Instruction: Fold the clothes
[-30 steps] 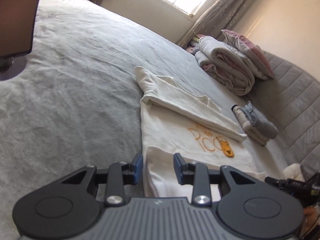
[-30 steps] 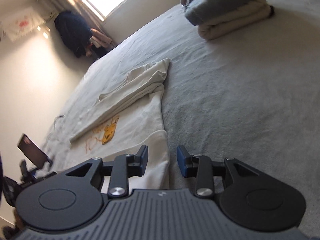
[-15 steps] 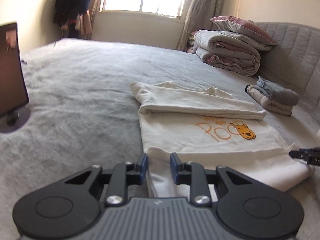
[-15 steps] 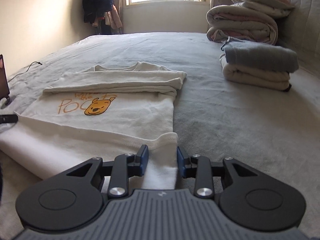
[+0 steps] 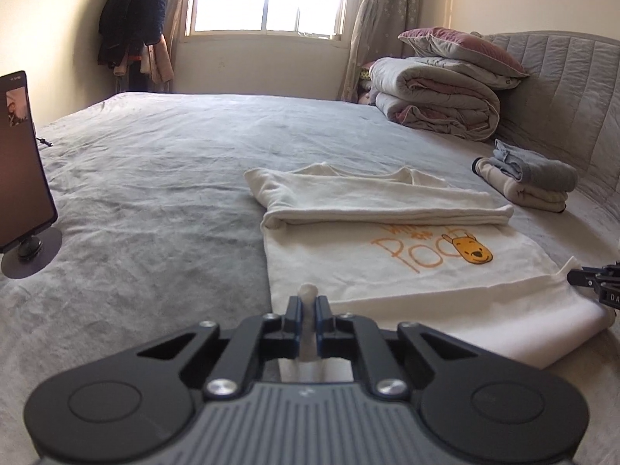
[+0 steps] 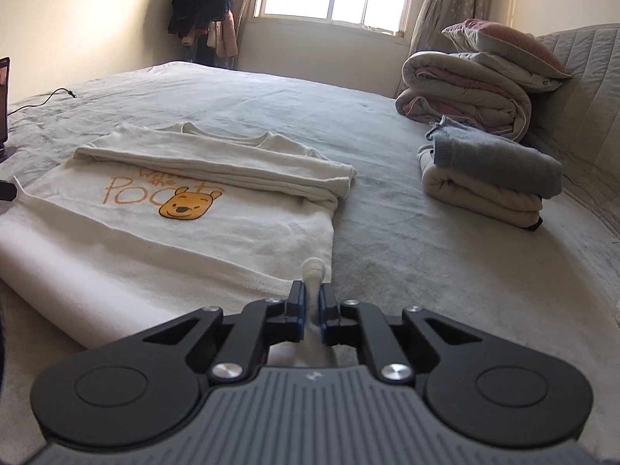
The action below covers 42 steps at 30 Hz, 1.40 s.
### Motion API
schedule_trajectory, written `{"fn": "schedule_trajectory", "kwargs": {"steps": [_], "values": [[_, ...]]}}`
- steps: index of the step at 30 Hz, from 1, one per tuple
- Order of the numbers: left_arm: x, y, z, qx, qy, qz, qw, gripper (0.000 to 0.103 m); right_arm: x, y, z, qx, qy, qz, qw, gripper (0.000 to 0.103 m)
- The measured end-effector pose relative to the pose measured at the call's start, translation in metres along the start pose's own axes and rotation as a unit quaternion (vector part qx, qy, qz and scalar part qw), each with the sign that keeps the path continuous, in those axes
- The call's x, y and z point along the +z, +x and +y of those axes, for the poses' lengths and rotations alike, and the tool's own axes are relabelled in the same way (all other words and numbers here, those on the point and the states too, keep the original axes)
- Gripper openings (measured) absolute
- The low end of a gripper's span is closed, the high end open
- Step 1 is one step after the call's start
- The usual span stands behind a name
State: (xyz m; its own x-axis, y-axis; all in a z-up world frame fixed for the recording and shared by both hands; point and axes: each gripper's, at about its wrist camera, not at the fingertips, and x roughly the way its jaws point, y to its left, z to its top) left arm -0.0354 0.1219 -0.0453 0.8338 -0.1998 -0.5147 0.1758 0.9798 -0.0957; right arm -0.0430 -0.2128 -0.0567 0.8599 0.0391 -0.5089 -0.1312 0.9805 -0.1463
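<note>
Your cream T-shirt (image 5: pixel 407 271) lies flat on the grey bed (image 5: pixel 155 178) with its far side already folded inward over the orange bear print, and its near folded edge now has a corner pinched at each end. A second ago both tongs stood open over that edge; now your left gripper (image 5: pixel 308 312) and right gripper (image 6: pixel 312 304) have each clamped onto a tuft of fabric. With 2 corners secured, you look ready to carry this edge across for the next fold.
</note>
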Motion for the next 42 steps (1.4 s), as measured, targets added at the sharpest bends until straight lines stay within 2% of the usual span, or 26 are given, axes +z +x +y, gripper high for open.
{"fn": "schedule_trajectory", "kwargs": {"steps": [3,8,12,14,22,30,33,37,39,42], "values": [[0.003,-0.008,0.0,-0.001,-0.017,-0.015,0.9997,0.006,0.005,-0.01,-0.001,-0.003,0.01,-0.022,1.0,0.006],[0.011,-0.022,-0.001,0.006,-0.044,-0.047,0.9979,0.006,0.019,-0.024,-0.014,0.004,0.066,-0.051,0.997,0.006],[0.031,-0.031,-0.007,0.017,-0.042,-0.085,0.9954,0.006,0.036,-0.029,-0.018,-0.004,0.069,-0.068,0.995,0.006],[0.041,-0.03,-0.008,0.021,-0.044,-0.091,0.9947,0.006,0.045,-0.027,-0.019,-0.006,0.073,-0.073,0.995,0.006],[0.063,0.007,-0.001,0.051,-0.082,-0.086,0.9916,0.006,0.065,0.0,-0.019,-0.029,0.076,-0.09,0.993,0.006],[0.06,0.047,-0.001,0.078,-0.084,-0.08,0.9902,0.007,0.061,0.038,-0.018,-0.045,0.076,-0.09,0.992,0.006],[0.056,0.06,0.001,0.083,-0.077,-0.061,0.9917,0.007,0.057,0.052,-0.019,-0.04,0.072,-0.072,0.994,0.006],[0.048,0.083,0.009,0.083,-0.085,0.016,0.9928,0.01,0.048,0.074,-0.023,-0.02,0.084,-0.005,0.996,0.007],[0.046,0.085,0.015,0.08,-0.107,0.029,0.9906,0.016,0.044,0.08,-0.024,-0.016,0.092,0.022,0.995,0.016],[0.05,0.076,0.021,0.068,-0.138,0.014,0.988,0.025,0.049,0.072,-0.025,-0.023,0.095,0.013,0.995,0.029]]}}
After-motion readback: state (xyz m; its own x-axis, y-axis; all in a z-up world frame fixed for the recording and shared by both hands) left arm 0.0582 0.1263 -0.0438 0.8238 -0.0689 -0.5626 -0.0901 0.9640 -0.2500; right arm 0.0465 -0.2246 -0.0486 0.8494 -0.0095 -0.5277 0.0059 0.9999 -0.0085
